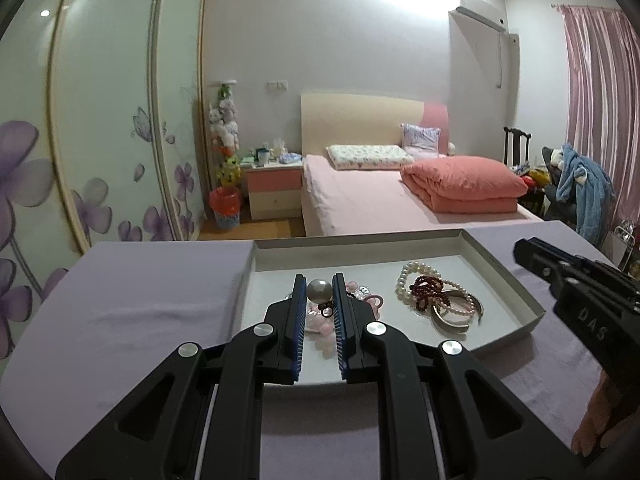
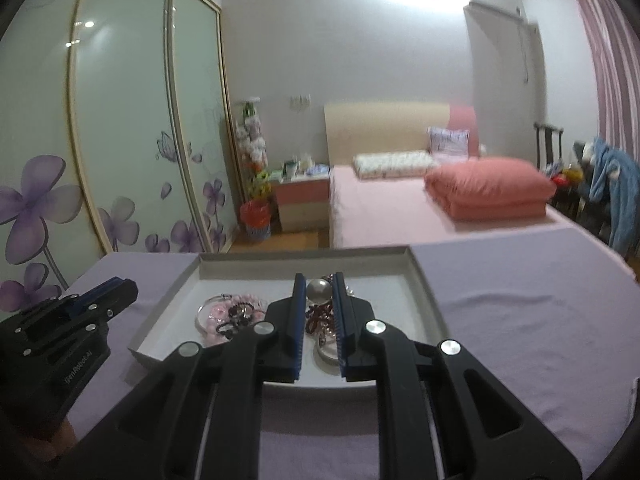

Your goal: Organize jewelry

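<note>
A shallow white tray [image 1: 505, 270] [image 2: 425, 285] lies on a lilac-covered table [image 1: 160, 300]. In it are a white pearl strand [image 1: 416, 269], a dark red bead string [image 1: 430, 286], a metal bangle [image 1: 456, 318] and pink bead pieces [image 1: 320, 330] [image 2: 222, 312]. My left gripper [image 1: 319, 280] [image 2: 122, 286] hovers over the tray's left part, its pads pressed on a pearl-grey ball [image 1: 319, 290]. My right gripper [image 2: 319, 280] [image 1: 520, 249] is over the tray's right part, shut on a similar ball [image 2: 319, 290].
Beyond the table stand a pink bed [image 1: 380, 200], a nightstand [image 1: 274, 192], a red bin [image 1: 224, 206] and floral wardrobe doors [image 1: 112, 140] on the left. A chair draped with blue clothing [image 1: 580, 188] is on the right. A hand [image 1: 600, 428] holds the right gripper.
</note>
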Tool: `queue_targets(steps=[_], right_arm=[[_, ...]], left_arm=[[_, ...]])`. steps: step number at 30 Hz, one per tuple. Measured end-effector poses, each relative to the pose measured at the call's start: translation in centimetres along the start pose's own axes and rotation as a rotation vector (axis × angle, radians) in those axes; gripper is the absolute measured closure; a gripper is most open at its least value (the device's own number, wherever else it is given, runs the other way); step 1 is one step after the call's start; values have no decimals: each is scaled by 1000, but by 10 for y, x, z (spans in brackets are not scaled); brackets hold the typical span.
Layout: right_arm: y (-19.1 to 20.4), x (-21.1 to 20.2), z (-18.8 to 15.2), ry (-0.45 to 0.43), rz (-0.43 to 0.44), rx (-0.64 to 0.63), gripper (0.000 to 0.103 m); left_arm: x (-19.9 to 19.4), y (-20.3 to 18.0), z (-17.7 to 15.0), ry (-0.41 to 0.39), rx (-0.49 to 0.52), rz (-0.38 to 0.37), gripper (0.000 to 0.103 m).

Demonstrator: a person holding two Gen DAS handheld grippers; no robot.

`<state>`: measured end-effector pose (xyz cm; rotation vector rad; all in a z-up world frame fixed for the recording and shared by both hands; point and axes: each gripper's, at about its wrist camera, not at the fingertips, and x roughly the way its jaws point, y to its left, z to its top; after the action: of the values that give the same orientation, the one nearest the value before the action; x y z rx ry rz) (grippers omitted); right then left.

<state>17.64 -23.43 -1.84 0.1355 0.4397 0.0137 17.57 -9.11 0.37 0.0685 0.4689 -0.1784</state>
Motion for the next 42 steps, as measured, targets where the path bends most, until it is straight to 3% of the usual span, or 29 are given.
queue_targets(steps=[6, 9, 11, 12, 13, 17, 24, 30, 38, 42], right_arm=[[-12, 36, 13, 63, 27, 75, 88], [-22, 48, 18, 112, 67, 141, 69], [-28, 40, 17, 86, 62, 155, 61], [-32, 33, 16, 73, 52, 158, 61], [-36, 30, 16, 70, 51, 167, 61], [-50, 16, 11, 71, 50, 205, 61], [-43, -14, 6, 62, 71, 203, 60], [-25, -50, 5, 52, 89, 171, 52], [0, -109, -2, 2, 100, 77, 21], [10, -131, -8, -26, 99, 34, 8]], left_arm=[[39, -12, 9, 51, 16, -28, 89], [48, -10, 11, 80, -2, -52, 87], [43, -2, 10, 82, -33, -66, 75], [39, 4, 9, 73, -50, -66, 59], [36, 8, 8, 68, -62, -64, 55], [20, 31, 6, 70, -128, -63, 55], [-13, 50, 7, 29, -151, -32, 55], [-49, 52, 4, -11, -135, -22, 53], [-93, 54, -13, -43, -111, -22, 30], [-110, 53, -23, -56, -109, -10, 9]])
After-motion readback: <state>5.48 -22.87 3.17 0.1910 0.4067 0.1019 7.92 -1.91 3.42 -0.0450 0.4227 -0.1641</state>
